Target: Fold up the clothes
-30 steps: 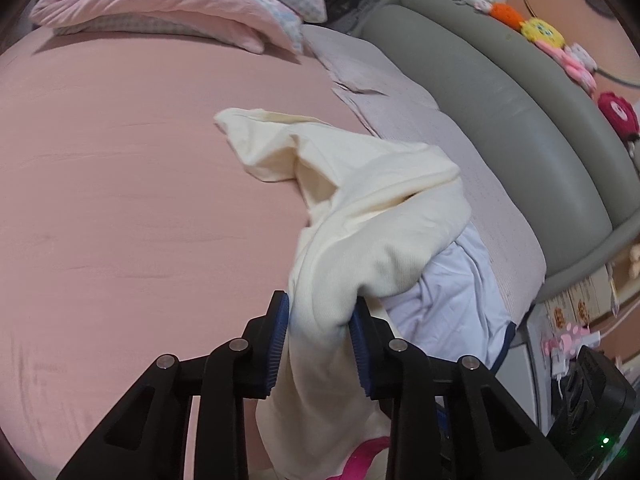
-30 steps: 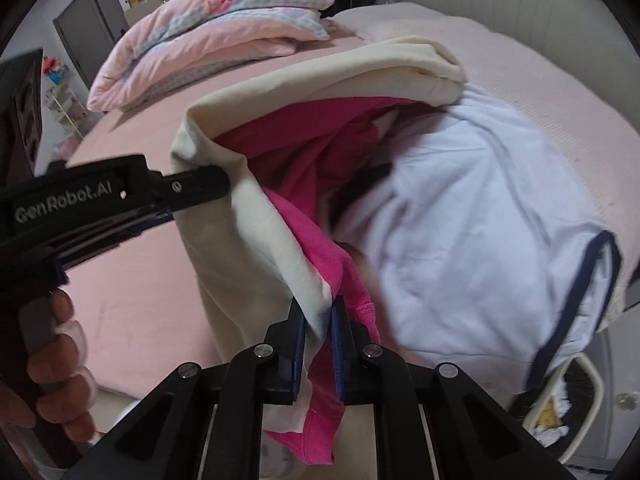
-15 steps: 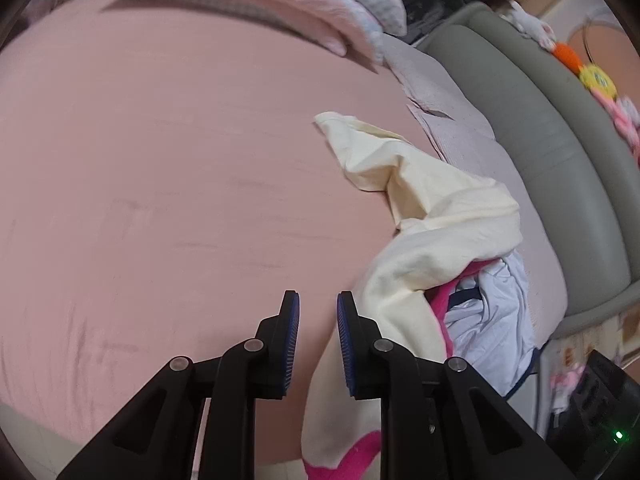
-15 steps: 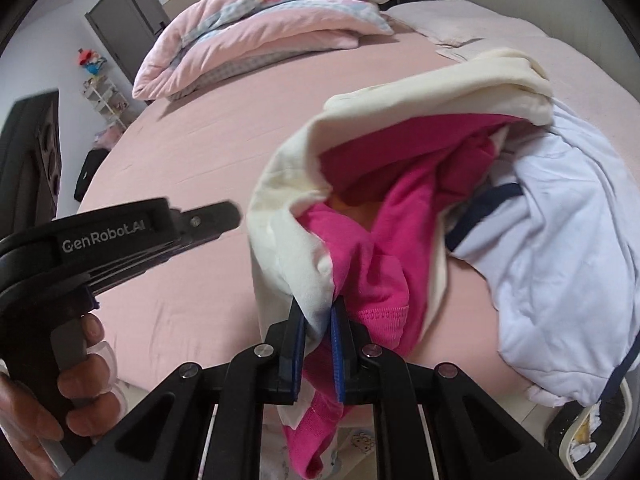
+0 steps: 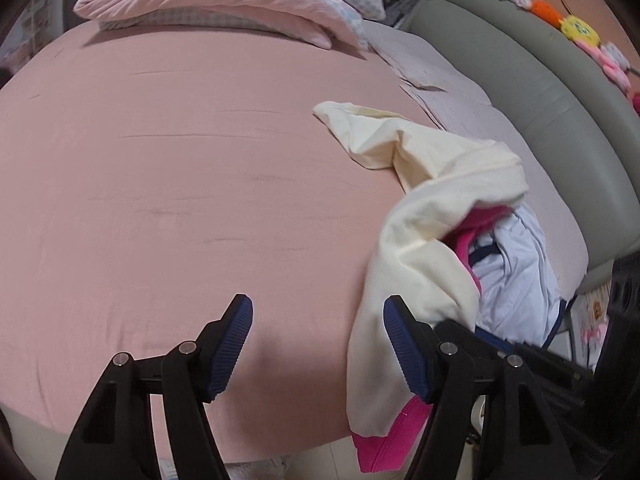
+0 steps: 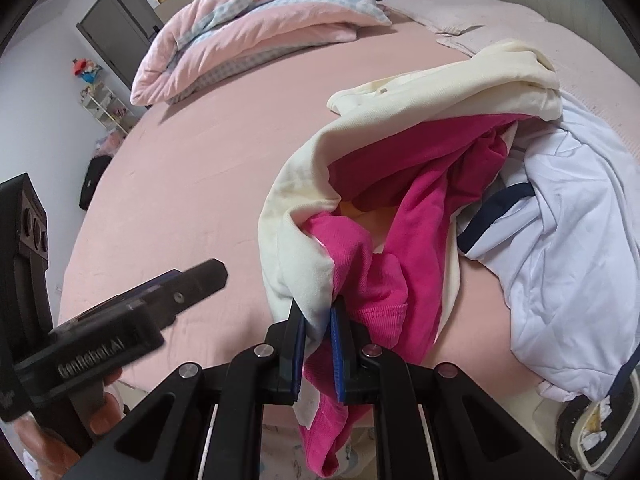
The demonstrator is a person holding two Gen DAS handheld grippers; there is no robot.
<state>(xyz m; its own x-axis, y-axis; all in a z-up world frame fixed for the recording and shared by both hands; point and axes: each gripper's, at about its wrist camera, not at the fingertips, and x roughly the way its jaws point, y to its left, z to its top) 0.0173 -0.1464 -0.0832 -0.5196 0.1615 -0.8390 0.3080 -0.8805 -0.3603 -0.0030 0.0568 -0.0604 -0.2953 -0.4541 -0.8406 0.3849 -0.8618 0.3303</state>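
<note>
Fingers [image 6: 298, 344] of the right gripper [image 6: 318, 320] clenched on an edge of the cream garment [image 6: 420, 92], pink lining hanging below the pads. Left gripper [image 5: 318, 320] released, fingers [image 5: 232, 340] spread wide over bare pink bed sheet [image 5: 180, 180], gripping nothing; its right pad sits just beside the cream fabric (contact unclear). Cream garment is draped at the near right edge of the bed, over a magenta garment [image 6: 424, 220] and partly over a white garment [image 6: 568, 280] with navy trim. Folded pink quilt [image 6: 260, 28] at far end of bed. A hand [image 6: 60, 432] holds the left gripper's handle.
</note>
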